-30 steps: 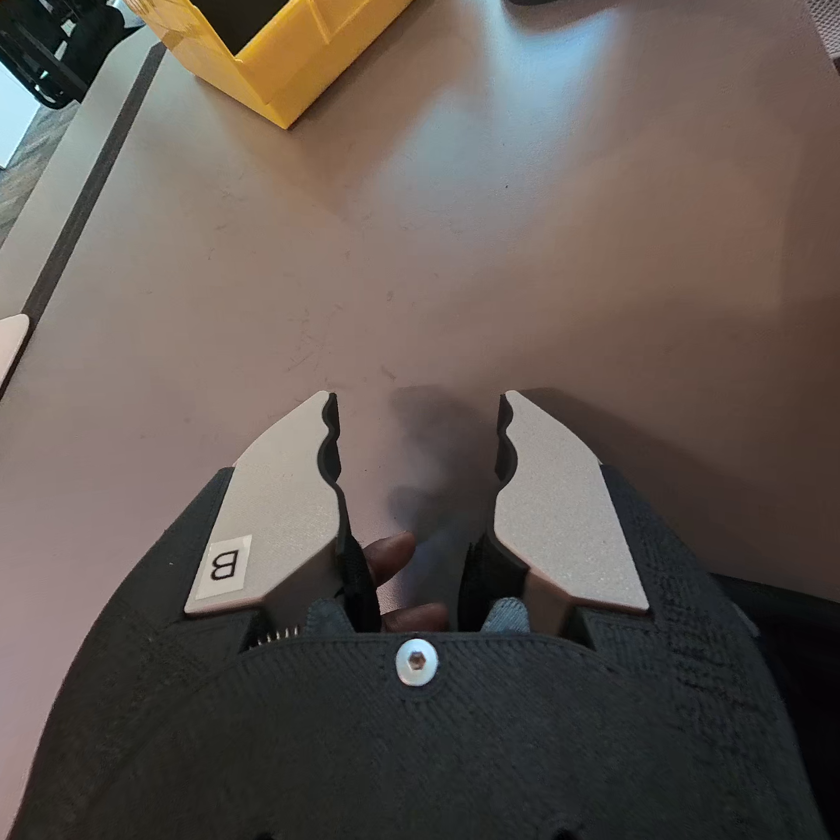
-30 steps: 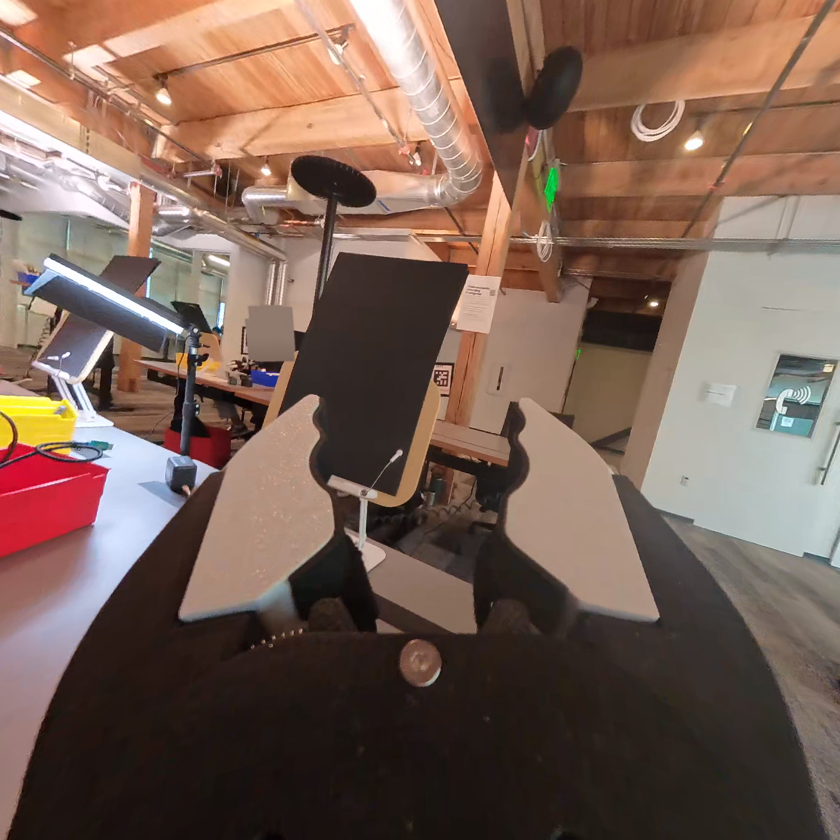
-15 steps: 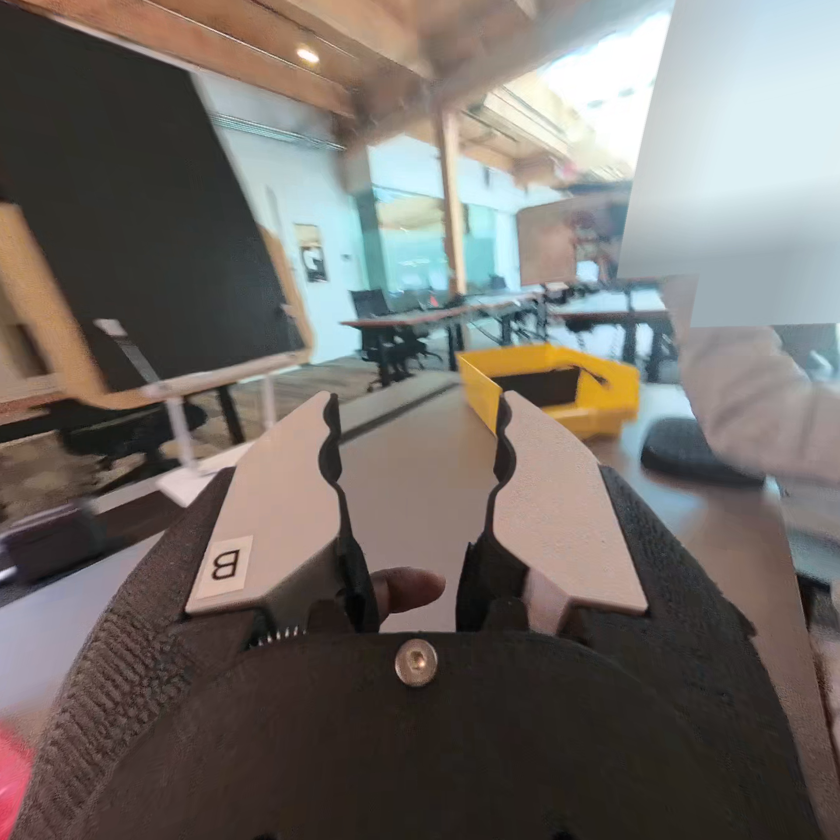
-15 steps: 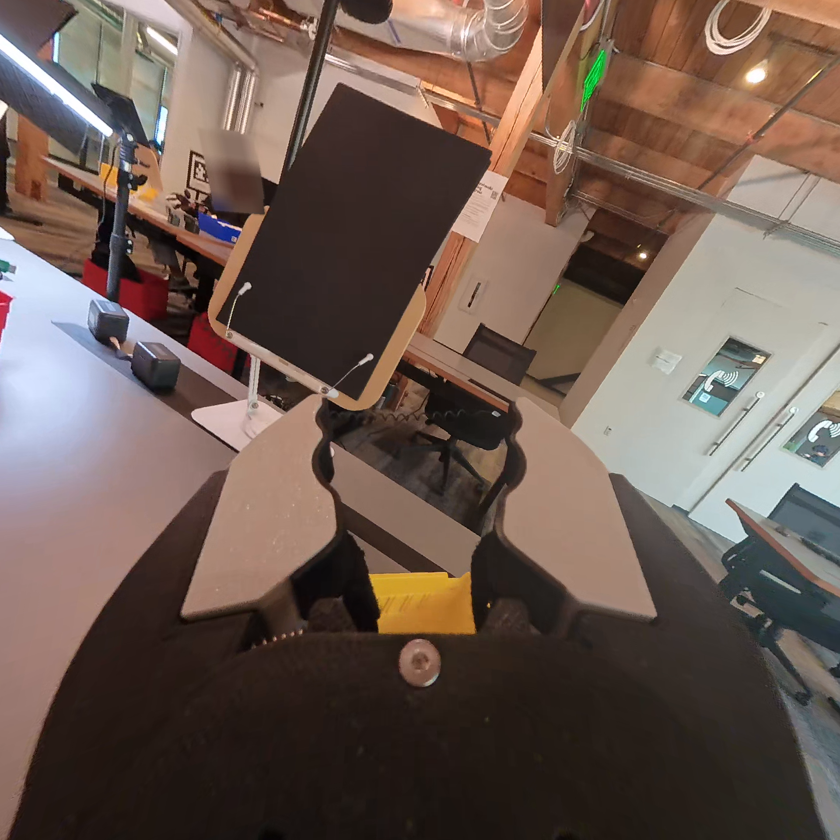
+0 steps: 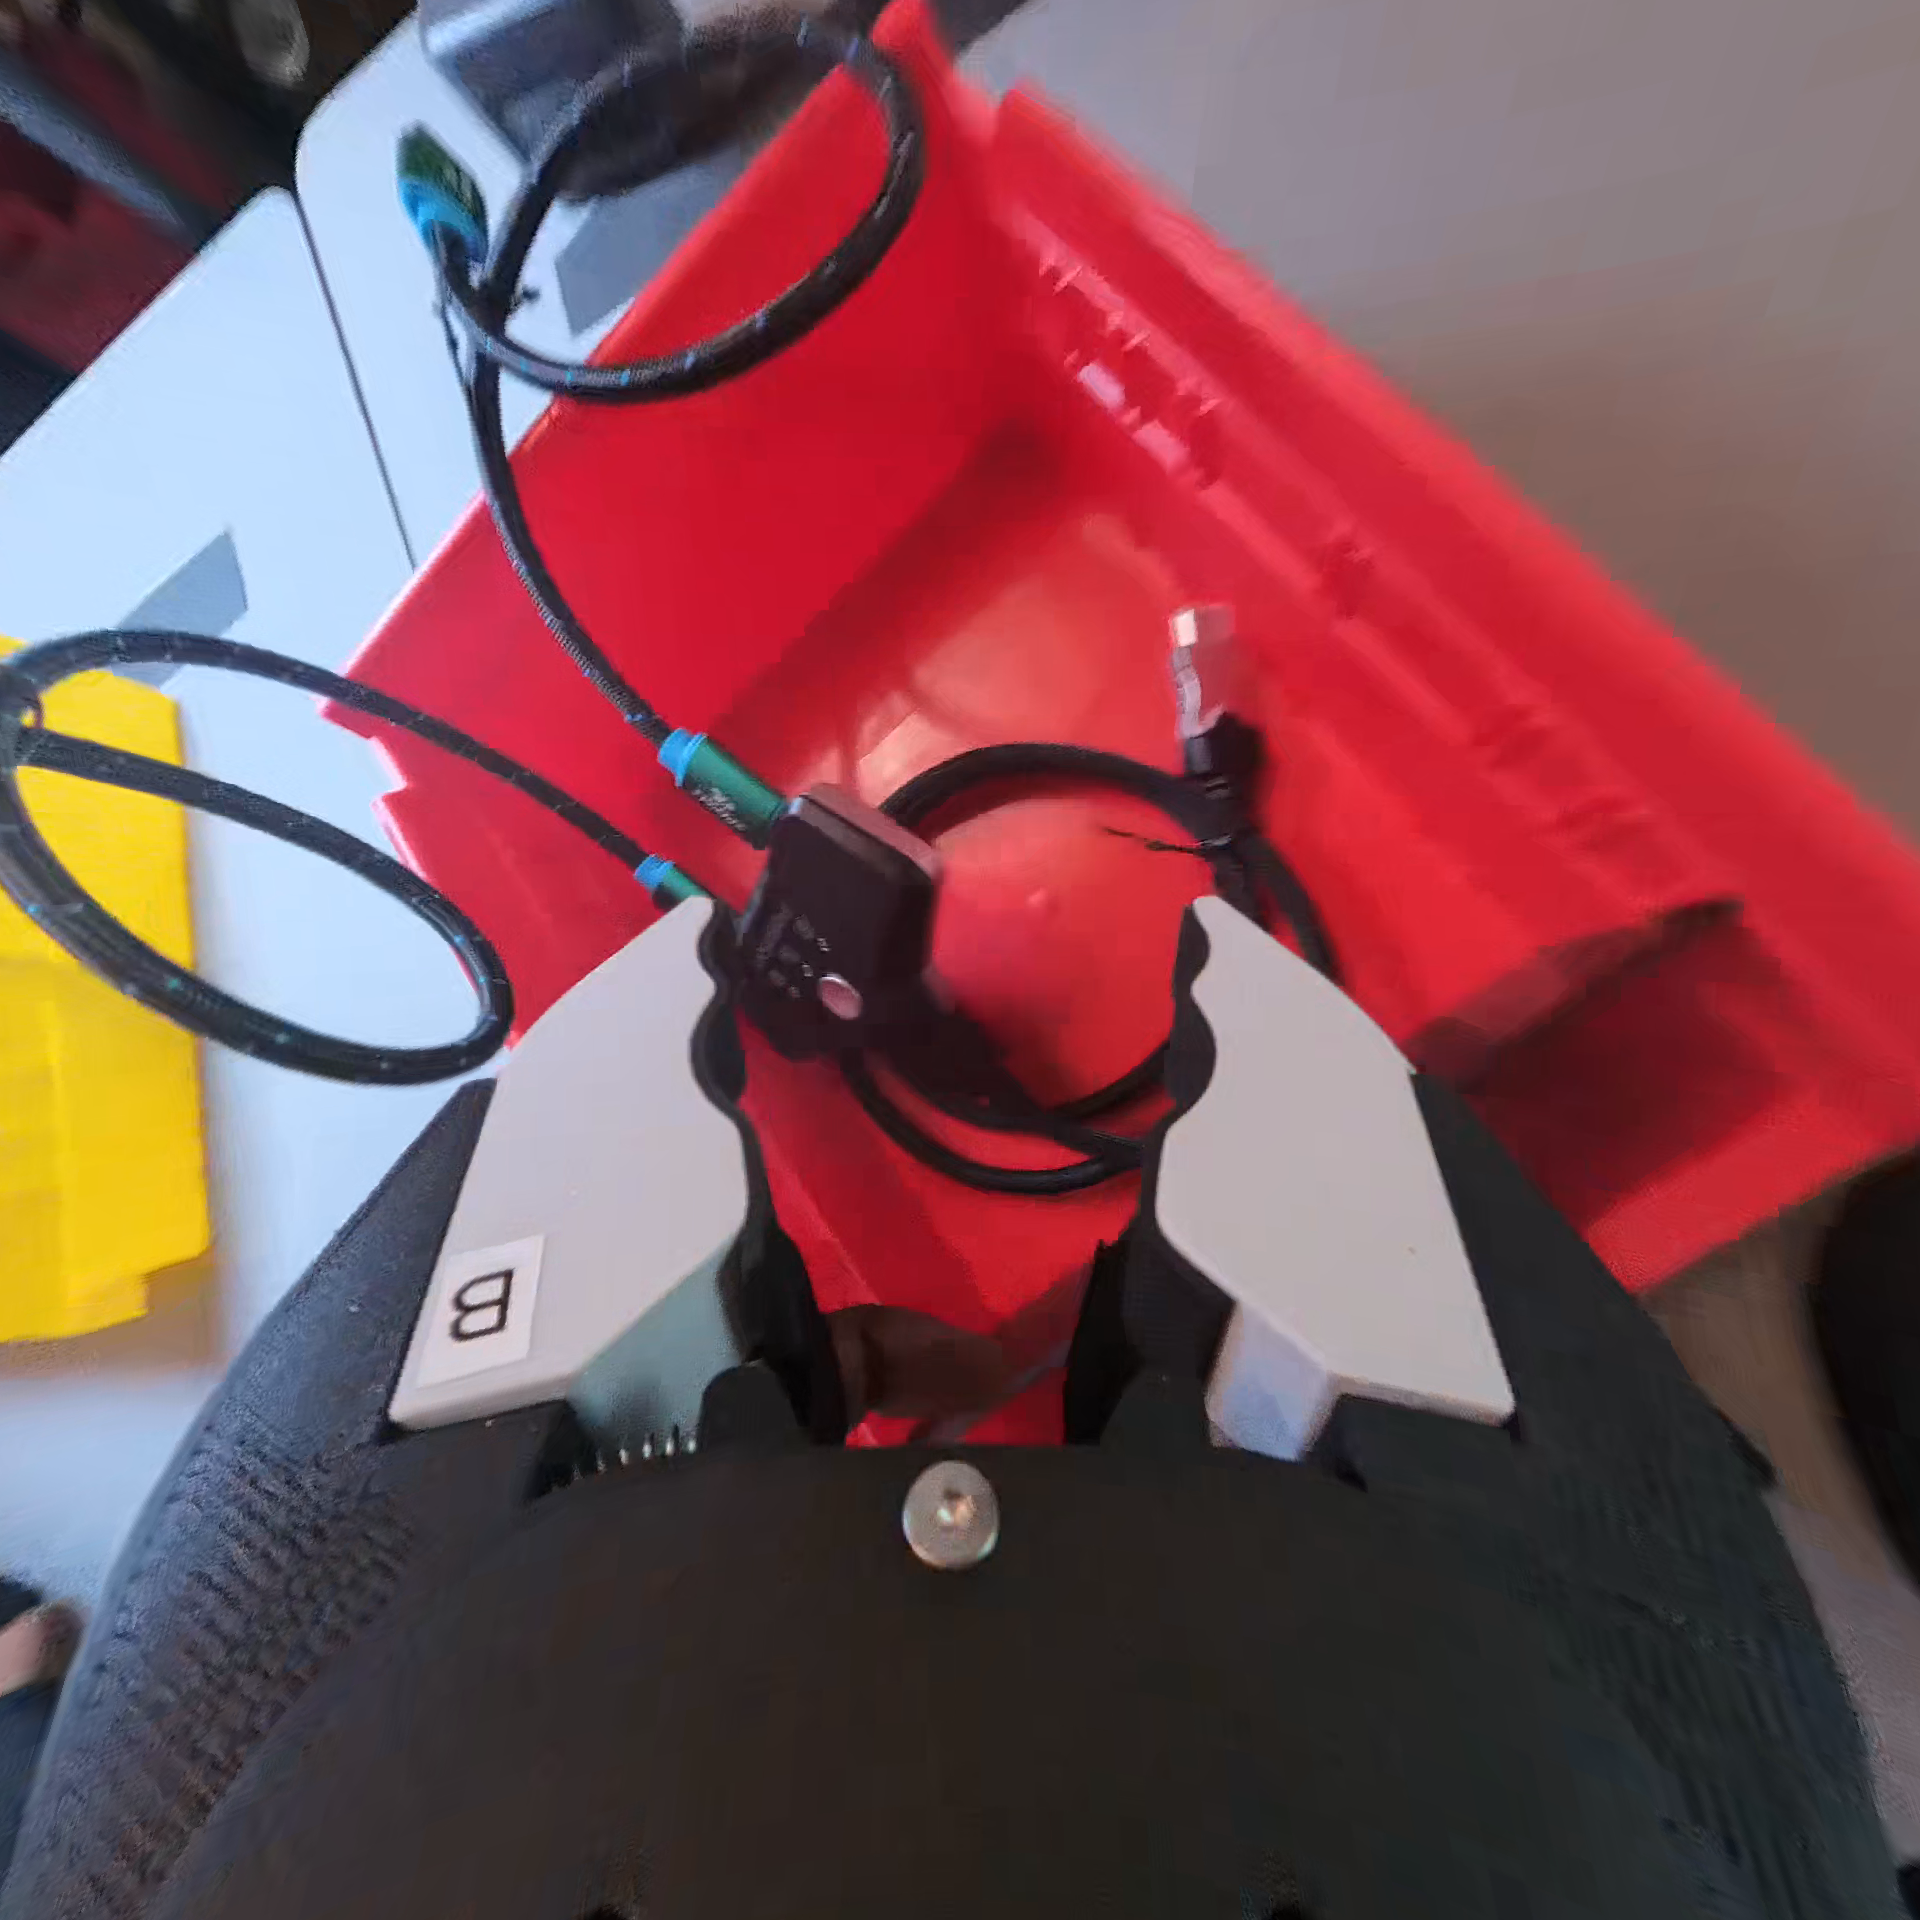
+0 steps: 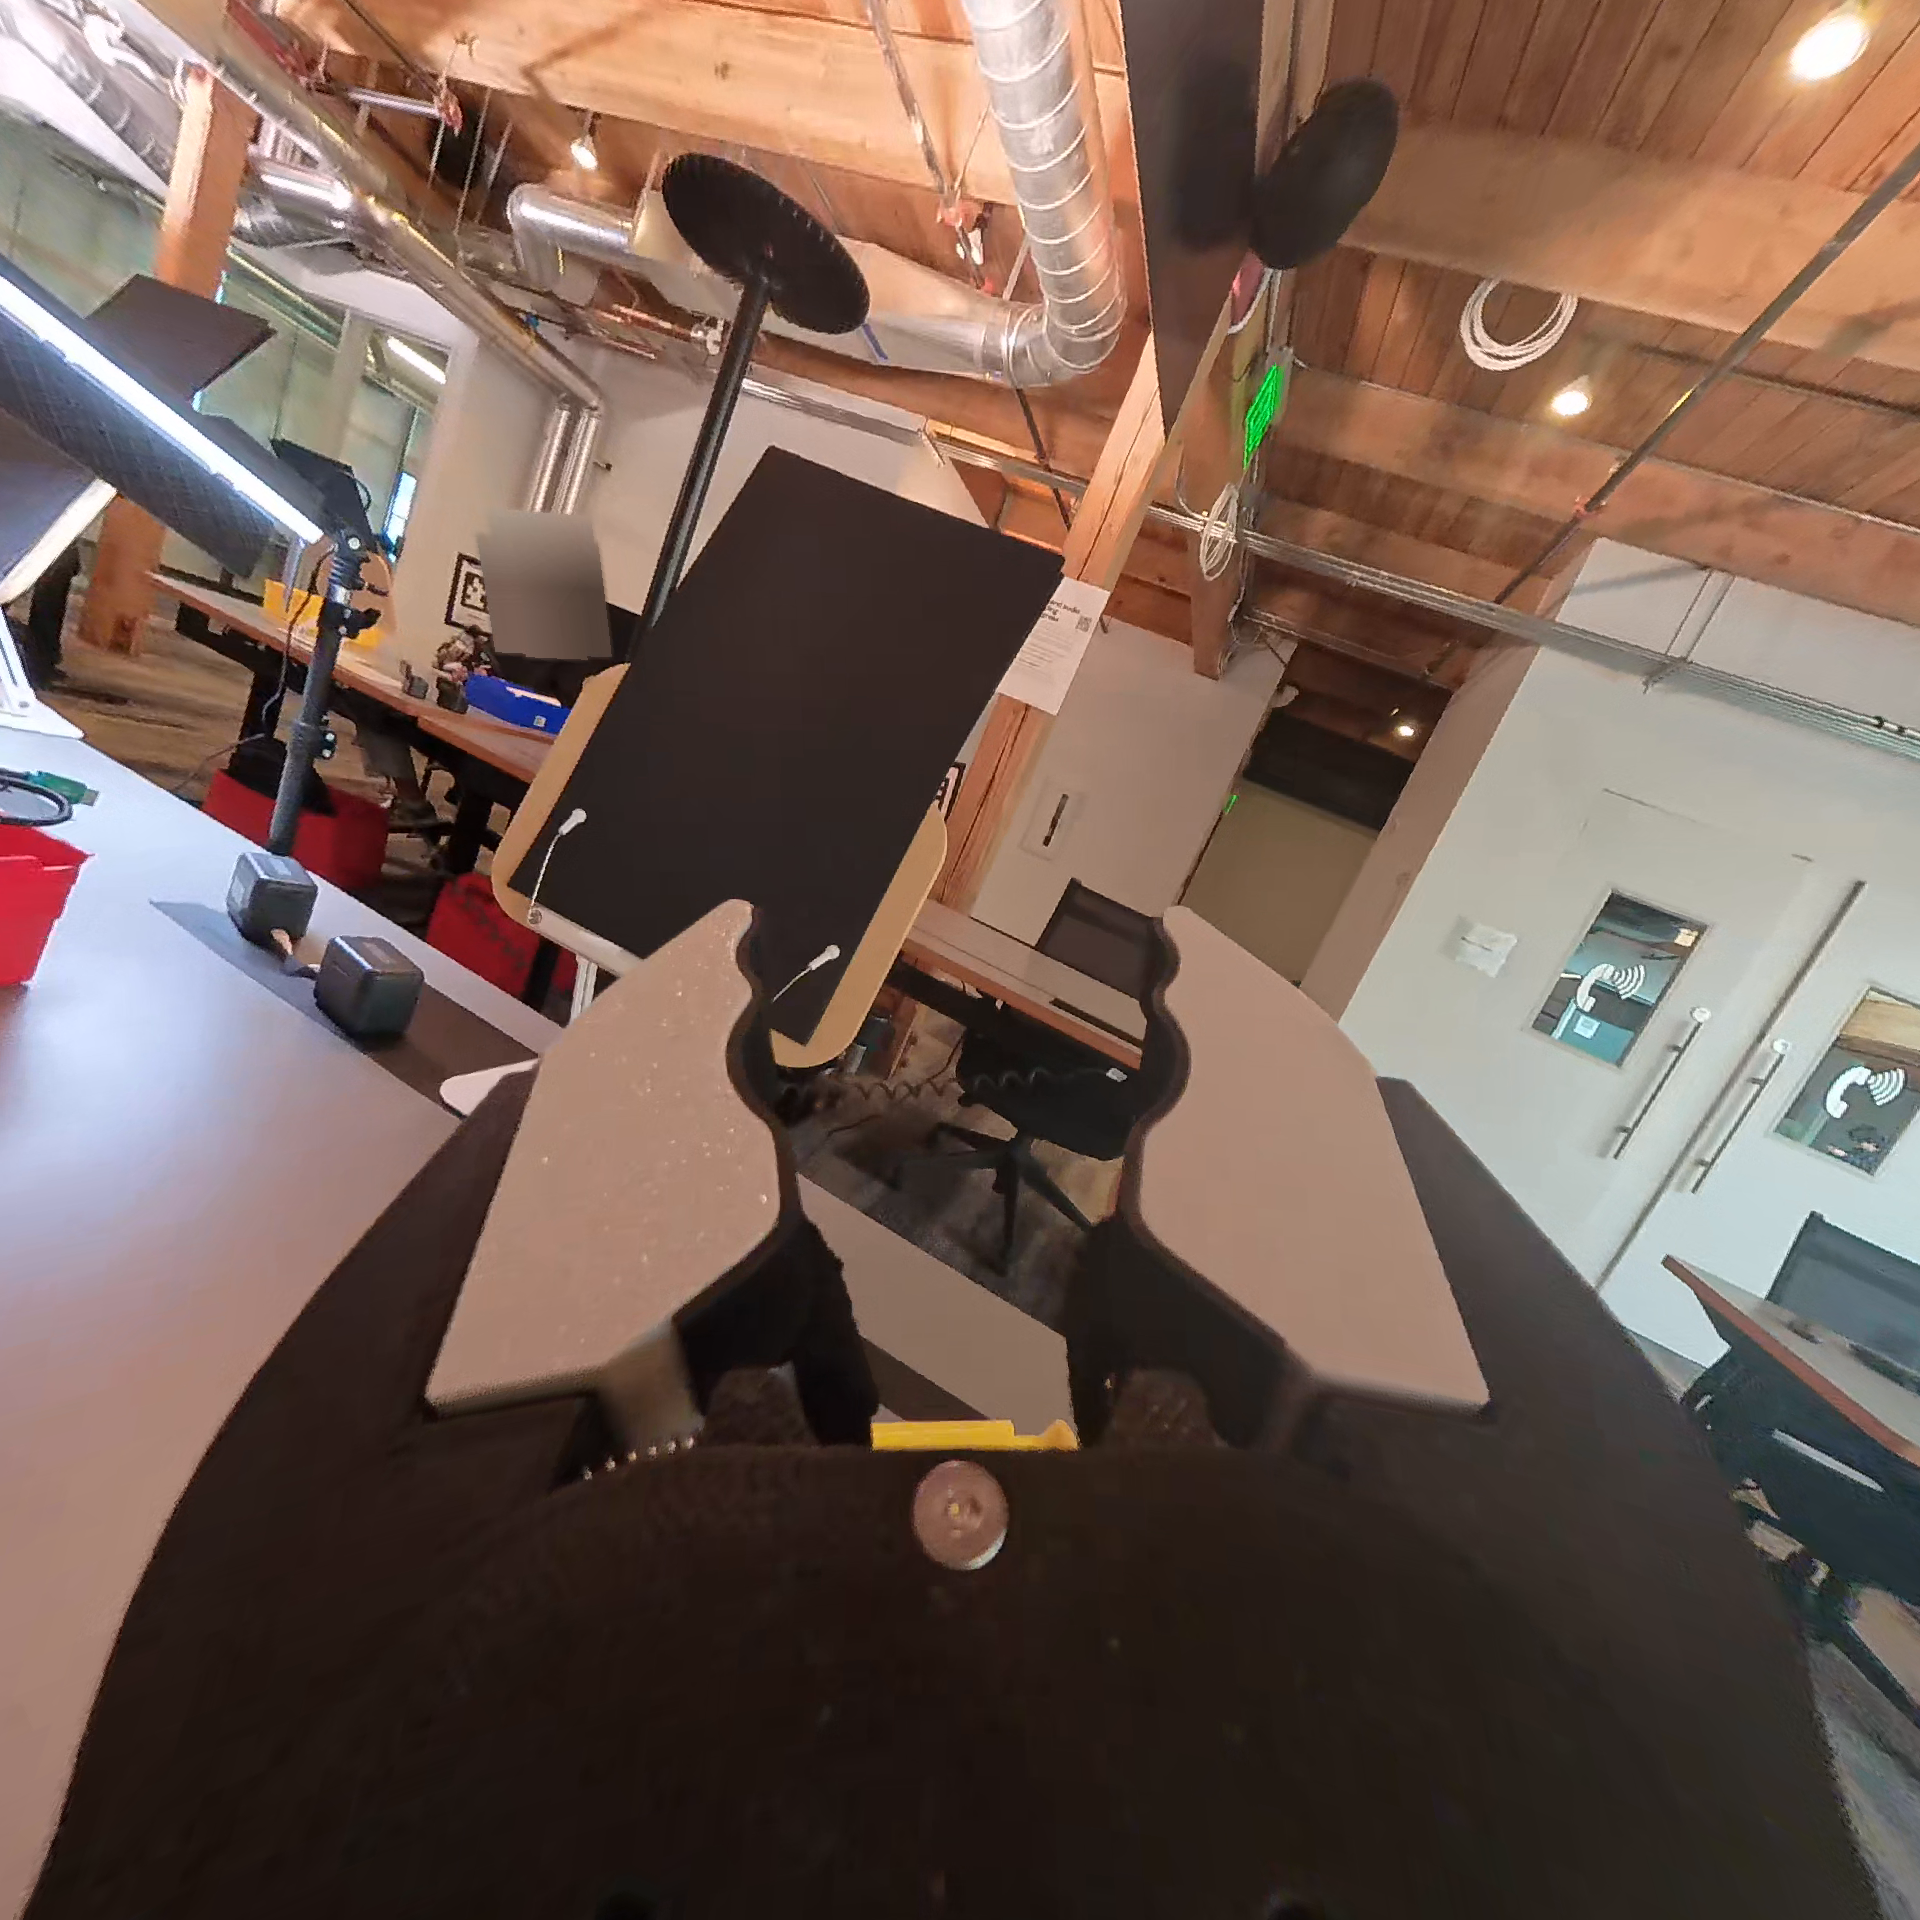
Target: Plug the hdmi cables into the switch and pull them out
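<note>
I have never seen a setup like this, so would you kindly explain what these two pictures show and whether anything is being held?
No robot here: a person holds a two-finger gripper in each hand, each with a camera looking along its fingers. The left gripper is open above a red bin holding a small black switch. Two braided HDMI cables appear plugged into it; a thinner black cable coils beside it. A yellow bin stands nearby. The right gripper is open too, pointing across the table into the room. Neither holds anything.

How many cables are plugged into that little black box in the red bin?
2 braided cables enter the black box side by side: upper plug, lower plug. Other sockets may be hidden.
</note>
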{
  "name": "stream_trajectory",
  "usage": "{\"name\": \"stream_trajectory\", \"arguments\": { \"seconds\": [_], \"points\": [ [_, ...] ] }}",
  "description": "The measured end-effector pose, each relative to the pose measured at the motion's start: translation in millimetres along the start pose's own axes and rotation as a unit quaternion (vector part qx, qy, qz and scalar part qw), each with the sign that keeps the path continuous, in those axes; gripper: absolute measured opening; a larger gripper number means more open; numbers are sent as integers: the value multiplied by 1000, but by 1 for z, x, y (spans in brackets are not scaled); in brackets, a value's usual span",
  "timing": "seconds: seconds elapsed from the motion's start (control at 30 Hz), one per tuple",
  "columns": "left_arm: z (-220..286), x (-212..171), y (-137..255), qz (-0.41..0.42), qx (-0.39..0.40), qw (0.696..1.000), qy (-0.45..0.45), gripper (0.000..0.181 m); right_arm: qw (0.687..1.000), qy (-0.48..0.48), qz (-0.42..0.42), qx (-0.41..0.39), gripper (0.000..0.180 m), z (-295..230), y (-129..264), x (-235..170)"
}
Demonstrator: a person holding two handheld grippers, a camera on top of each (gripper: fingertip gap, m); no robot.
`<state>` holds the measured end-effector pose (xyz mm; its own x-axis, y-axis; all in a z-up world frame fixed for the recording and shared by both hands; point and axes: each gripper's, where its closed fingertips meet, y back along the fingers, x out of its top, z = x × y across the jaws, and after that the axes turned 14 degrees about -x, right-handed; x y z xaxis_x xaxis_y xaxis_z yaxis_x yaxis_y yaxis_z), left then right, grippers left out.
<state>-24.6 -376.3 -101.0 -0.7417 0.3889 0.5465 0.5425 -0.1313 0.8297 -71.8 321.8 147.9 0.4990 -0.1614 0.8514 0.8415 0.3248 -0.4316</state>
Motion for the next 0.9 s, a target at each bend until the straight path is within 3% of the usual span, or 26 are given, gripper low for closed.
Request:
{"name": "stream_trajectory", "arguments": {
  "seconds": [0.2, 0.37, 0.5, 0.7, 0.9],
  "points": [
    [-36, -19, -41, -85, 22, 996, 14, 80, 1000, 22, -19, 5, 69, -3, -3, -9],
    [-43, -32, -69, -109, 6, 994, 31, 80, 999, 26, -13, 17, 68, -13, -7, -6],
    [-53, -43, -86, -125, 33, 991, 23, 66, 998, 45, -12, 34, 68, -26, -11, -6],
    [-52, -22, -62, -72, 80, 994, -15, 58, 996, 66, -3, 52, 68, -44, -18, -3],
    [-51, 27, 8, 15, 181, 981, -73, 57, 993, 96, 2, 76, 68, -67, -23, 0]
  ]
}}
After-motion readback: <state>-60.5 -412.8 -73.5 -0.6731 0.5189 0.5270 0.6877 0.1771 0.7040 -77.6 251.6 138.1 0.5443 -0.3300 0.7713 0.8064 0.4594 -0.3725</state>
